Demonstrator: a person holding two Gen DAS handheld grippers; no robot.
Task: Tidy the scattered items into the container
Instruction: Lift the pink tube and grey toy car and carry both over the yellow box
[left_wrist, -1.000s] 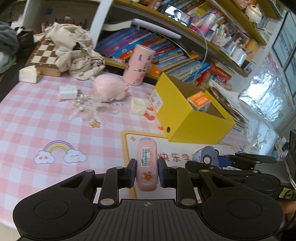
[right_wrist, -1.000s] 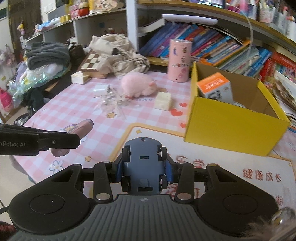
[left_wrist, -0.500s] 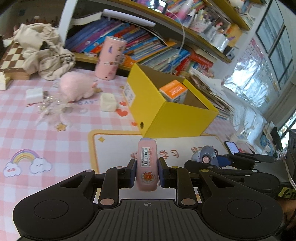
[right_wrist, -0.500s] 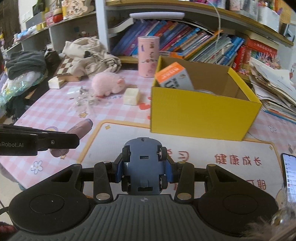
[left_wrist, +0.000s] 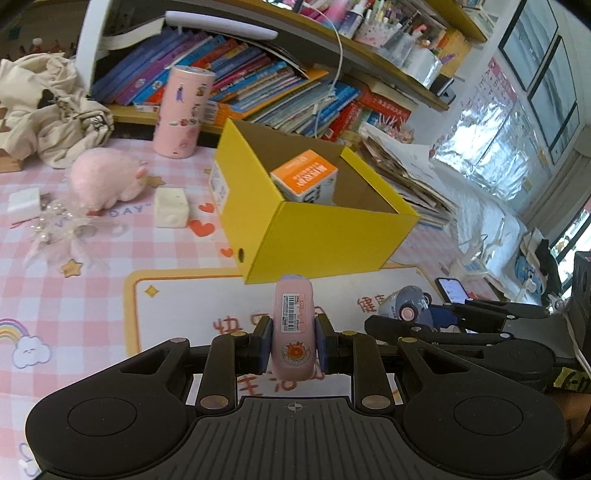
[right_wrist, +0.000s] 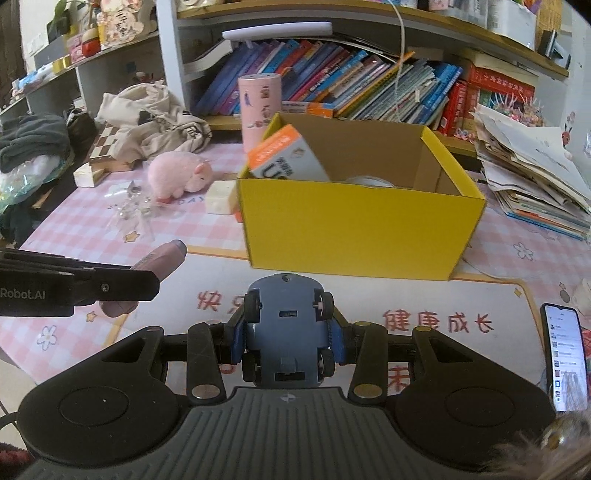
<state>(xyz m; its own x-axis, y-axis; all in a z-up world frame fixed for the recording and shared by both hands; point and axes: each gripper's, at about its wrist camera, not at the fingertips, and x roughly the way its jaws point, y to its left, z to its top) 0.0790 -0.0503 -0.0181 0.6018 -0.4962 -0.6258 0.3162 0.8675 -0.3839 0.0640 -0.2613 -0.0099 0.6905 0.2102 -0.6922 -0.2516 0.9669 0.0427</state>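
Yellow box (right_wrist: 354, 229) sits open on the pink checked tablecloth (left_wrist: 55, 288), back edge near the bookshelf (right_wrist: 351, 85). Inside it: an orange-and-white carton (left_wrist: 304, 179) leaning against the left wall, tilted, plus something pale and round (right_wrist: 367, 181) low at the bottom, too hidden to name. Pink tin (left_wrist: 183, 110) stands upright just behind the box's left corner; can't tell what's in it.

My left gripper (left_wrist: 293, 345) is clamped on a pink tube (left_wrist: 293, 325), pads pressing both sides, barcode label facing up, cap end pointing at the box. Tube is in the air over the white mat (left_wrist: 192, 306), short of the box's front wall.

My right gripper (right_wrist: 288, 338) is closed on a blue toy car (right_wrist: 288, 332), belly up, wheels showing, pads tight on its flanks. Car is also over the mat, near the box front, not in it.

Loose on the cloth, left of the box: pink plush (left_wrist: 107, 179), cream block (left_wrist: 170, 206) just beside the plush, white block (left_wrist: 24, 203), clear beaded trinket (left_wrist: 62, 225). Phone (right_wrist: 565, 354) lies screen-up at the mat's right edge.
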